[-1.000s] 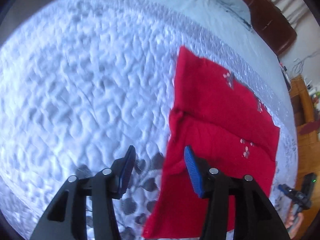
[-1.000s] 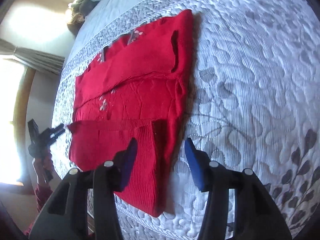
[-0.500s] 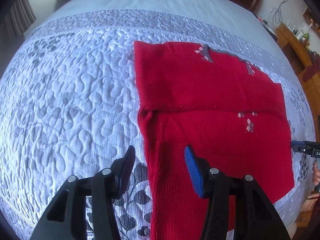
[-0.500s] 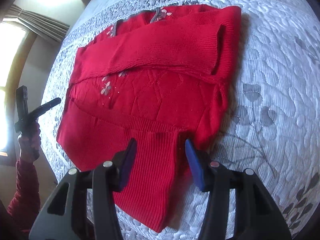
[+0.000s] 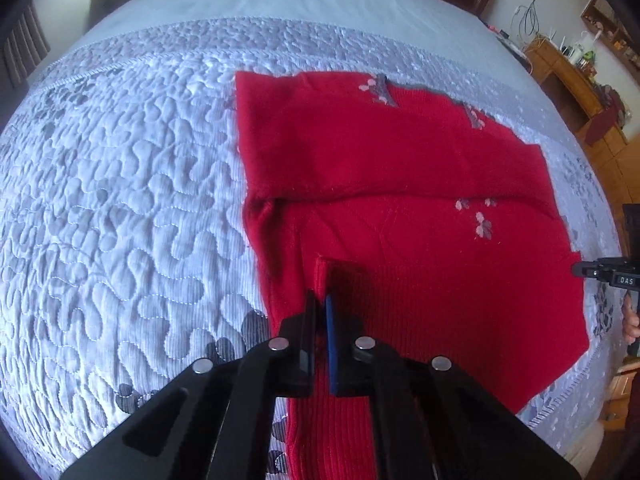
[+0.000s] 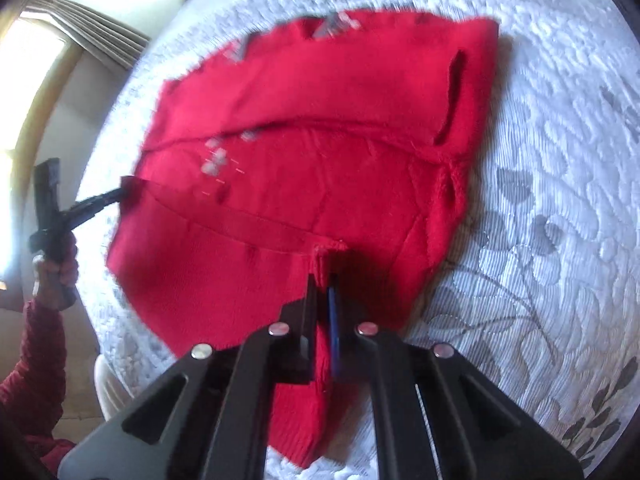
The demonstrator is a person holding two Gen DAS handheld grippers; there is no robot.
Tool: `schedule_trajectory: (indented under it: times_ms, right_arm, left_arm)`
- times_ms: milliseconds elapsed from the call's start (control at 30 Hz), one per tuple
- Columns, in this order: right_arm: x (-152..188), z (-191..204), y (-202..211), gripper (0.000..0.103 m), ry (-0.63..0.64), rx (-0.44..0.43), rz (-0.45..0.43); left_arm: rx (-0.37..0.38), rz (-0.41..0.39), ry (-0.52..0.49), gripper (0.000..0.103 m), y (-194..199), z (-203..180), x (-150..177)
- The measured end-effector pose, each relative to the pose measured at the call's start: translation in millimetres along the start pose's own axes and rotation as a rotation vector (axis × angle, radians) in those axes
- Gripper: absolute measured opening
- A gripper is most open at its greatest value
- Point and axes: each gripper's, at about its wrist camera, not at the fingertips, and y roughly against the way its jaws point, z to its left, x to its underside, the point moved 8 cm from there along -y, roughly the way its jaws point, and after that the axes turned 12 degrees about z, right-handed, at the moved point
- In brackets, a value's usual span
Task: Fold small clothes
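Observation:
A red knitted sweater (image 5: 400, 184) with small flower patches lies partly folded on a quilted bedspread (image 5: 120, 200); it also shows in the right wrist view (image 6: 320, 120). My left gripper (image 5: 320, 300) is shut on a pinched ridge of the sweater's ribbed near edge. My right gripper (image 6: 324, 284) is shut on the ribbed near edge at the opposite end. Each gripper shows small in the other's view, the right one (image 5: 600, 272) at the far right, the left one (image 6: 96, 200) at the far left touching the sweater's corner.
The bedspread (image 6: 560, 160) has grey leaf prints near the front edge. A wooden dresser (image 5: 576, 76) with clutter stands beyond the bed at the right. Curtains and a bright window (image 6: 60, 40) are at the left in the right wrist view.
Both grippers have moved in over the sweater's ribbed near edge and closed on it. They were open half a second ago.

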Motion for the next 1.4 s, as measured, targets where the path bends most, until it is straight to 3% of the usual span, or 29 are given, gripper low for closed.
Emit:
schedule_trajectory:
  times_ms: [100,267,433,700,967,1233,1400]
  right_arm:
    - [5,9,22,0.004,0.017,-0.061,-0.066]
    - [-6,10,50,0.004,0.011,-0.061,-0.127]
    - [-41,1,79,0.004,-0.015,-0.046,-0.178]
    - [-137,-34,117,0.004,-0.099,0.005,-0.233]
    - [-210,-80,76,0.004,-0.209,0.062,-0.179]
    - [-225,-110,31,0.004,-0.252,0.120,-0.112]
    - [-224,-117,12,0.004,-0.260,0.132,-0.085]
  left_arm:
    - [0.047,-0.071,0.020,0.004,24,1,0]
    - [0.060,-0.138,0.040,0.004,46,0,-15]
    - [0.057,-0.188,0.087,0.004,57,3,-65]
    - [0.000,-0.252,0.158,0.004,48,22,-169]
    - [-0.069,-0.189,0.212,0.004,-19,43,-217]
    - [-0.155,-0.075,0.191,0.004,-78,52,-223]
    - [-0.168,-0.058,0.176,0.008,-86,56,-220]
